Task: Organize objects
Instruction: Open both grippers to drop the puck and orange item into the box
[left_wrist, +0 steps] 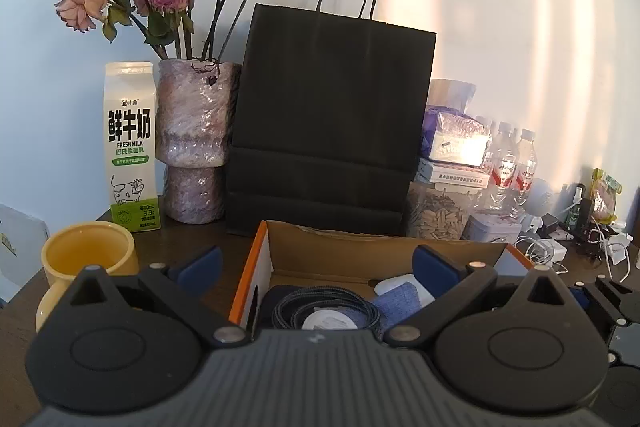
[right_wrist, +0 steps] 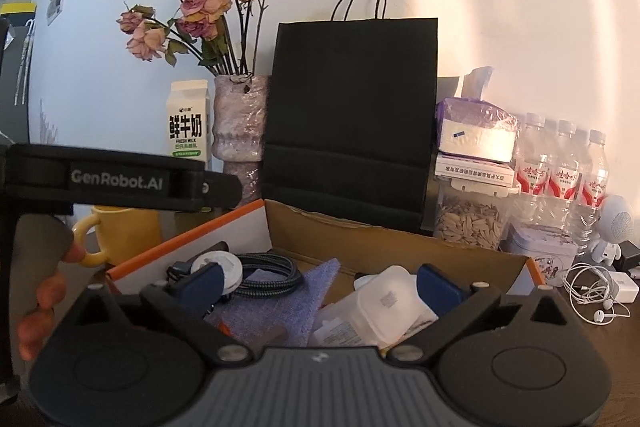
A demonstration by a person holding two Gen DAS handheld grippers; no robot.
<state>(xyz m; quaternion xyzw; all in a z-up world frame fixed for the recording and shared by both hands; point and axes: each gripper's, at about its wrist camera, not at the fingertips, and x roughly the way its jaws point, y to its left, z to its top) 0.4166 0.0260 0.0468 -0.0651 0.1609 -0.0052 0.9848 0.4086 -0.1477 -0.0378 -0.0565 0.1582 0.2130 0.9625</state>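
An open cardboard box (left_wrist: 340, 247) with an orange edge sits before me; it also shows in the right wrist view (right_wrist: 400, 247). Inside lie a coiled braided cable (left_wrist: 320, 303) (right_wrist: 268, 273), a blue cloth (left_wrist: 396, 301) (right_wrist: 280, 303), a round white disc (left_wrist: 330, 321) (right_wrist: 222, 267) and a white plastic container (right_wrist: 388, 303). My left gripper (left_wrist: 318, 265) is open and empty above the box's left half. My right gripper (right_wrist: 320, 285) is open and empty above the box, with the container between its fingers but not touching.
A yellow mug (left_wrist: 86, 259) stands left of the box. Behind stand a milk carton (left_wrist: 130, 143), a vase of dried roses (left_wrist: 196, 139), a black paper bag (left_wrist: 328, 131), tissue packs (right_wrist: 476, 133), a seed jar (right_wrist: 468, 219), water bottles (right_wrist: 560, 171), a tin (right_wrist: 540, 259), chargers and earphones (right_wrist: 600, 291).
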